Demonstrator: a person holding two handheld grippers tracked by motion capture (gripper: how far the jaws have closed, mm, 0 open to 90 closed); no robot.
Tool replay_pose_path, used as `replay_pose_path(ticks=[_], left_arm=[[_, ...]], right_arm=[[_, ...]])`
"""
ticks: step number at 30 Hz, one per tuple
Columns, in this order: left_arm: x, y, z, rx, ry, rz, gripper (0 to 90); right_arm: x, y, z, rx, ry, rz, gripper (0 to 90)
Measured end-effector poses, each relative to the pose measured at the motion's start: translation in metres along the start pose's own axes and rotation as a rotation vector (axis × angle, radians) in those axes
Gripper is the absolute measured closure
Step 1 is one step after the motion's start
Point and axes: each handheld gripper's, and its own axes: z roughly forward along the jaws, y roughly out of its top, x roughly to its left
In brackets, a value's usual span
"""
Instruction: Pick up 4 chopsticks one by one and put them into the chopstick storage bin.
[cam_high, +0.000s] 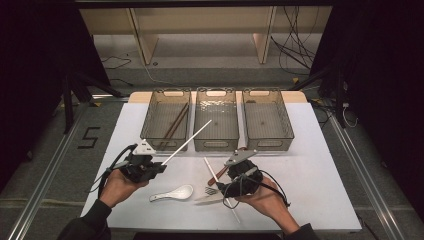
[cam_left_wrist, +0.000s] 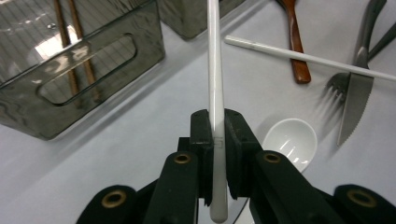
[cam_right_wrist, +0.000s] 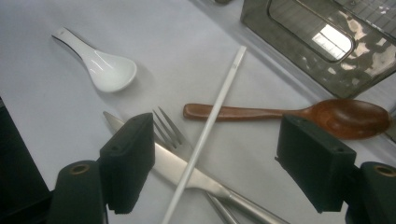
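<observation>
A lab or recording room; black curtains (cam_high: 30, 75) flank a white counter (cam_high: 320, 180); loose cables (cam_high: 295, 40) trail beyond its far edge; floor rails (cam_high: 50, 165); a taped number (cam_high: 90, 137).

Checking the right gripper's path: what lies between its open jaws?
In the right gripper view, a white chopstick runs between them, lying across a knife and fork.
</observation>
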Motion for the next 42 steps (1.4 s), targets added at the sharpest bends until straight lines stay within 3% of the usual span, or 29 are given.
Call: replay_pose_path(ticks=[3, 15, 23, 35, 42], left_arm=[[0.007, 0.001, -0.001, -0.015, -0.003, -0.031, 82.7], [0.036, 0.014, 0.001, -0.042, 0.061, -0.100, 82.7], [0.062, 0.029, 0.010, -0.067, 0.093, -0.190, 82.7], [0.092, 0.049, 0.026, -0.037, 0.133, -0.237, 82.7], [0.103, 0.057, 0.036, -0.020, 0.150, -0.238, 82.6]], right_arm=[[-0.001, -0.001, 0.001, 0.003, 0.003, 0.003, 28.7], [-0.001, -0.003, 0.001, 0.017, 0.007, 0.009, 28.1], [-0.001, -0.005, 0.000, 0.015, 0.004, 0.016, 26.3], [-0.002, -0.007, -0.001, 0.018, 0.008, 0.014, 25.8], [-0.001, -0.007, 0.000, 0.023, 0.010, 0.012, 25.8]])
